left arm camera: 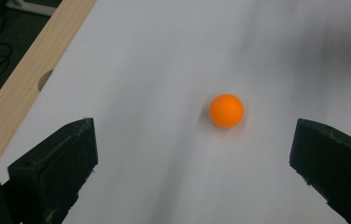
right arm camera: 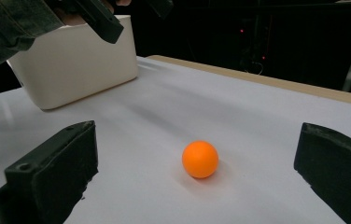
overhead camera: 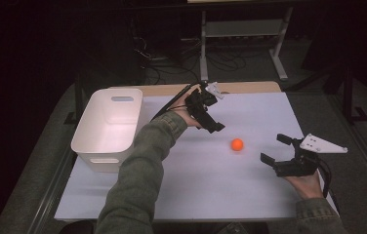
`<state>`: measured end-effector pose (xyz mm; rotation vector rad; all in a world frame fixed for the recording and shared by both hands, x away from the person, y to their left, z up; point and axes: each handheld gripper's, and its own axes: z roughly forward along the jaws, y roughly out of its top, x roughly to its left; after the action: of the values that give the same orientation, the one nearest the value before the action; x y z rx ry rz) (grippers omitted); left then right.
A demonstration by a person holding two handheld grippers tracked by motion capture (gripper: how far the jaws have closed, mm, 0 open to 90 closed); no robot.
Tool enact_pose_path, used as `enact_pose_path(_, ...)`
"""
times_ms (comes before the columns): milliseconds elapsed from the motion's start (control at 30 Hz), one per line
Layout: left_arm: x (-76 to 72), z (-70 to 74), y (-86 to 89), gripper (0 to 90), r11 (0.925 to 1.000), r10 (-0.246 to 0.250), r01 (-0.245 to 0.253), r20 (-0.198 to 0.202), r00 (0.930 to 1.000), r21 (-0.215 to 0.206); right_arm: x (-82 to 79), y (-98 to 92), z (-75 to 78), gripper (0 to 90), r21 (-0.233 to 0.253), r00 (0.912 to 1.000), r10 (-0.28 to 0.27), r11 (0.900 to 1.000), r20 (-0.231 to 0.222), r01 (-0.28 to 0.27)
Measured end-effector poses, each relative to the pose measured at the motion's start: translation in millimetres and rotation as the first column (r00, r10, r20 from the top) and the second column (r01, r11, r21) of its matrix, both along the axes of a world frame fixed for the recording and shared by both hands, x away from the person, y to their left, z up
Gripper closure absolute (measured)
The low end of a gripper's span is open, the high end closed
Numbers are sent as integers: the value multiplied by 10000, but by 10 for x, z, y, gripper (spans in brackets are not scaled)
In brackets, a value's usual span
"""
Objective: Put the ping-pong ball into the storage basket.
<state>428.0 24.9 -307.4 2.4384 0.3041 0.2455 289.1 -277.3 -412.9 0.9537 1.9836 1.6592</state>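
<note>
Between the two grippers, one orange ball (overhead camera: 237, 144) is seen lying on the white table (overhead camera: 250, 190), touched by neither. The left gripper (overhead camera: 214, 125), jaws spread wide, is held just beside it; the right gripper (overhead camera: 275, 148) is likewise spread open. One white bin (overhead camera: 108, 127) is placed beyond the left gripper.

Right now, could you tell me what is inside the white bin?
The white bin looks empty: bare floor and inner walls show in the high view. The sleeve hides its near right corner.
</note>
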Motion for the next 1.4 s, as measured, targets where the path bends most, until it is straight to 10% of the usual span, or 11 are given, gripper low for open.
enact_pose_path(1400, 178, -445, -531, 4, 9906, -1010, 1067, -683, 9925, 853, -5, -3, -8, 0, -31, 10000, 75, 10000, -23, -76)
